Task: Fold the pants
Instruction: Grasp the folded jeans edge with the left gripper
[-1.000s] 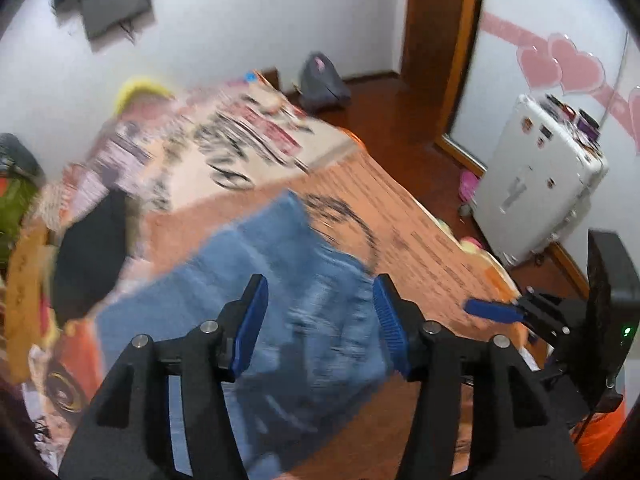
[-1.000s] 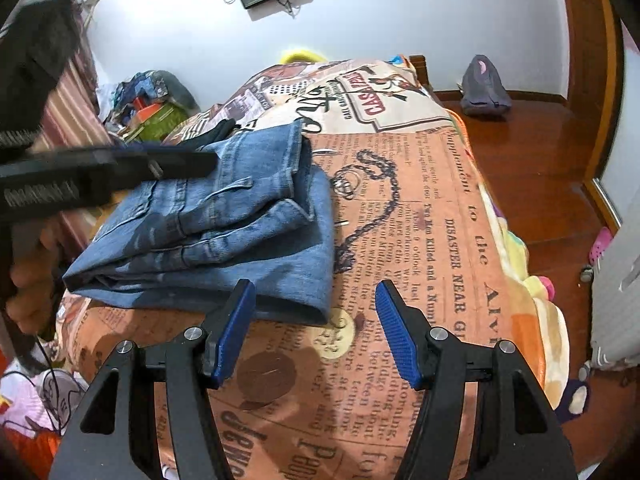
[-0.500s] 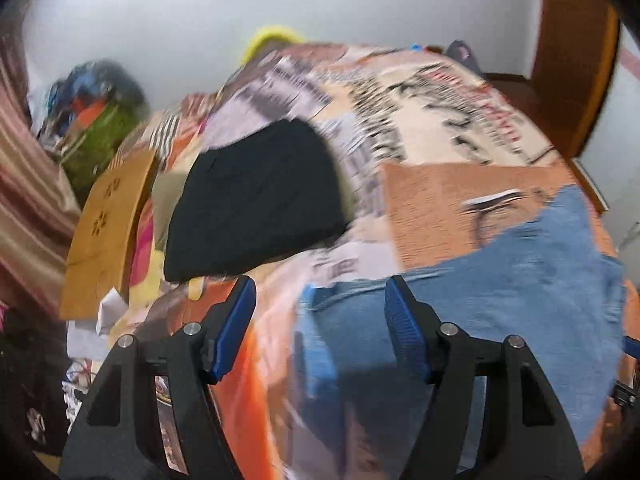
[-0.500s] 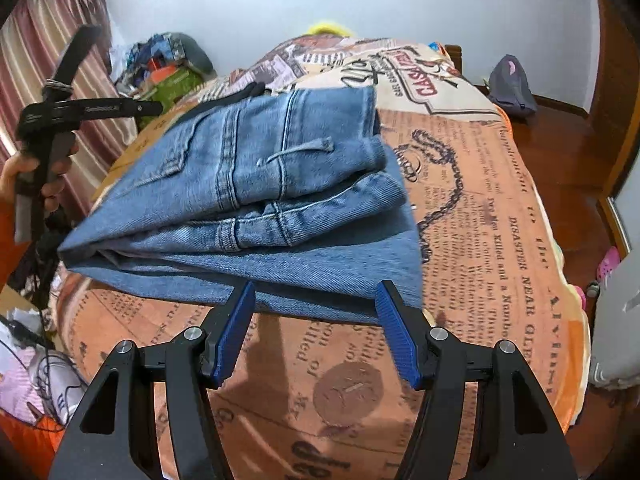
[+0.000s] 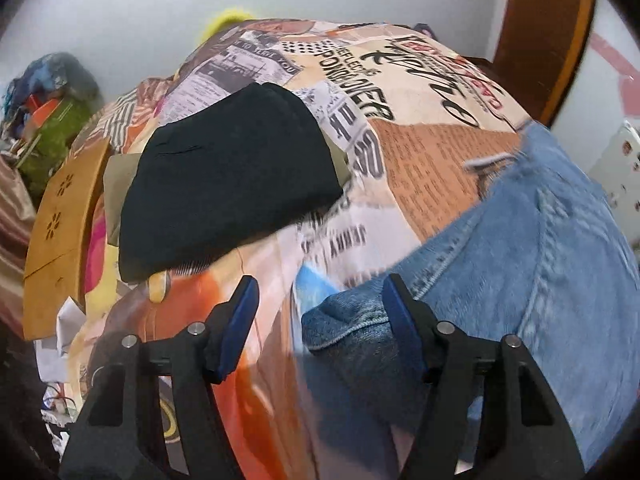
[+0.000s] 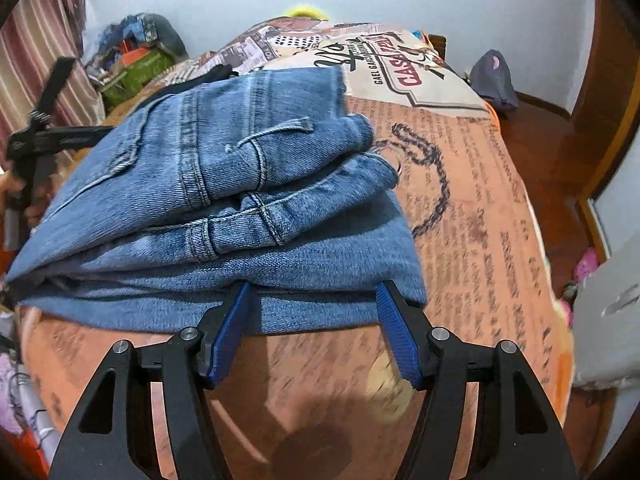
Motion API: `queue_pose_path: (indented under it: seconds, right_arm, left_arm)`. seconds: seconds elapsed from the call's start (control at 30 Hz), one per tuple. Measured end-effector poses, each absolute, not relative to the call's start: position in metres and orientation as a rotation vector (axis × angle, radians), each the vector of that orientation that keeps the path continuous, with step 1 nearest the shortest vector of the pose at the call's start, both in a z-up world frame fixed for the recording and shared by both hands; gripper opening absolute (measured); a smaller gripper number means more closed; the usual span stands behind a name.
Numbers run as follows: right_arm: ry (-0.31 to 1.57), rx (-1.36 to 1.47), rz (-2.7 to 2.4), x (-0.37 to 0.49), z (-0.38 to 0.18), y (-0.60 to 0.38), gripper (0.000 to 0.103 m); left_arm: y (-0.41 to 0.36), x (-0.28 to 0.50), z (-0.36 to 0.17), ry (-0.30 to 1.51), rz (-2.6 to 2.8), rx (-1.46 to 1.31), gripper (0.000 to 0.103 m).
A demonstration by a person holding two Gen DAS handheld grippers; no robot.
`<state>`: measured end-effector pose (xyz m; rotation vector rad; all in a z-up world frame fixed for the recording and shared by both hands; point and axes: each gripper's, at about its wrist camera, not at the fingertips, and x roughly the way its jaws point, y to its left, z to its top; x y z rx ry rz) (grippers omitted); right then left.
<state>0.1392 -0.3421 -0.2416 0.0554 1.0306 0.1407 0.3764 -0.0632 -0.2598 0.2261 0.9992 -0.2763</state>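
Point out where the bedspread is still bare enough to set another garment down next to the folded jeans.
Bare bedspread runs to the right of the folded jeans, out to the bed's edge, and in front of them around the right gripper. On the far side, the strip between the jeans and the black garment is narrow; the left gripper hovers there.

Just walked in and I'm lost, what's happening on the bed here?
A person with a gripper in each hand is folding blue jeans on the bed. The jeans lie folded in layers. The right gripper is open at their near edge; the left gripper is open at another edge, gripping nothing.
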Motion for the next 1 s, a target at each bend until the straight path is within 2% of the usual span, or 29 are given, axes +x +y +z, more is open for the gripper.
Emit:
queue_pose_path:
  seconds: [0.23, 0.53, 0.8, 1.0]
  right_arm:
    - [1.050, 0.095, 0.113, 0.181, -0.256, -0.366, 0.061]
    - [0.952, 0.086, 0.095, 0.155, -0.208, -0.375, 0.061]
    - [0.880, 0.099, 0.228, 0.122, -0.172, -0.337, 0.061]
    - [0.925, 0.078, 0.297, 0.114, -0.187, -0.312, 0.061]
  left_arm:
    - [-0.063, 0.334, -0.255, 1.008, -0.375, 0.254, 0.055]
    - [-0.090, 0.292, -0.247, 0.985, -0.433, 0.259, 0.035]
    - [-0.111, 0.267, -0.240, 0.987, -0.509, 0.212, 0.034]
    - [-0.136, 0.248, -0.235, 0.964, -0.534, 0.212, 0.034]
